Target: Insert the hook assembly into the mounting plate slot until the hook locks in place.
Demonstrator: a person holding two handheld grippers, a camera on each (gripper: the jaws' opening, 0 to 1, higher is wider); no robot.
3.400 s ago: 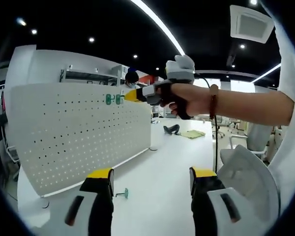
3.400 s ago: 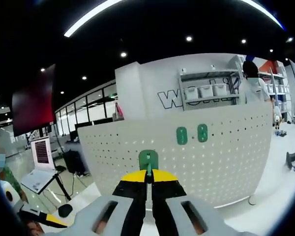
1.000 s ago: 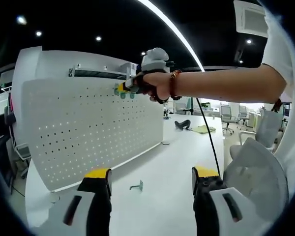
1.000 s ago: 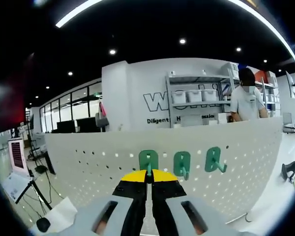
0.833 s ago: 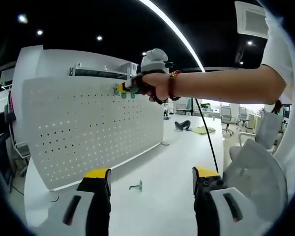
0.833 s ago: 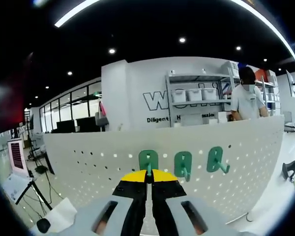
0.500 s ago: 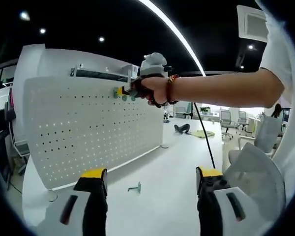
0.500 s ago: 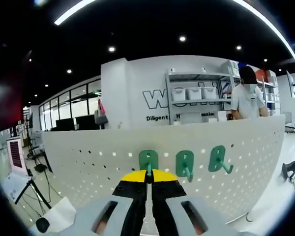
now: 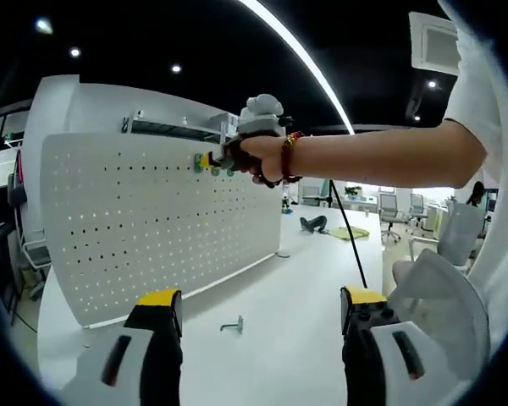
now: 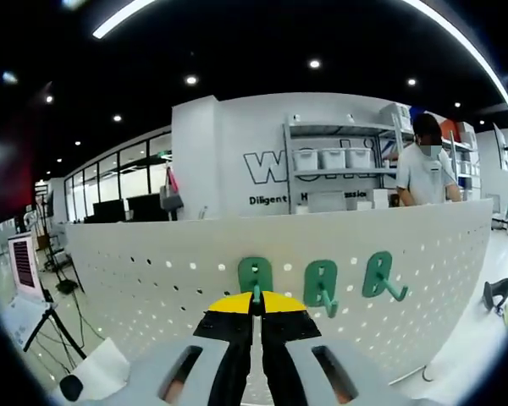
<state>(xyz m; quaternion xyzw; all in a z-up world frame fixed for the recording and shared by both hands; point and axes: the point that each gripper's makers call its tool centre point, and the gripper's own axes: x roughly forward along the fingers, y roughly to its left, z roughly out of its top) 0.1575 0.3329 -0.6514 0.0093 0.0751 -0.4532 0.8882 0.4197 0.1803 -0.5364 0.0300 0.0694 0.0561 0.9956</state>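
Note:
A white perforated mounting plate (image 9: 135,220) stands upright on the white table (image 9: 296,296). My right gripper (image 10: 255,306) is shut on a green hook (image 10: 255,276) and holds it against the plate (image 10: 152,271) near its top edge. Two more green hooks (image 10: 320,283) (image 10: 379,276) hang on the plate just to the right of it. In the left gripper view, a hand holds the right gripper (image 9: 205,160) up at the plate's top. My left gripper (image 9: 261,309) stands open low over the table with nothing between its fingers. A loose green hook (image 9: 232,325) lies on the table in front of it.
A person (image 10: 423,173) stands behind the plate beside a shelf of white bins (image 10: 334,159). A white chair back (image 9: 444,304) is close at the right. A black object and a yellow-green cloth (image 9: 349,233) lie at the table's far end.
The right gripper has moved a little closer to the plate with its hook; the two hung hooks look larger. The left gripper stays open, its view only slightly shifted.

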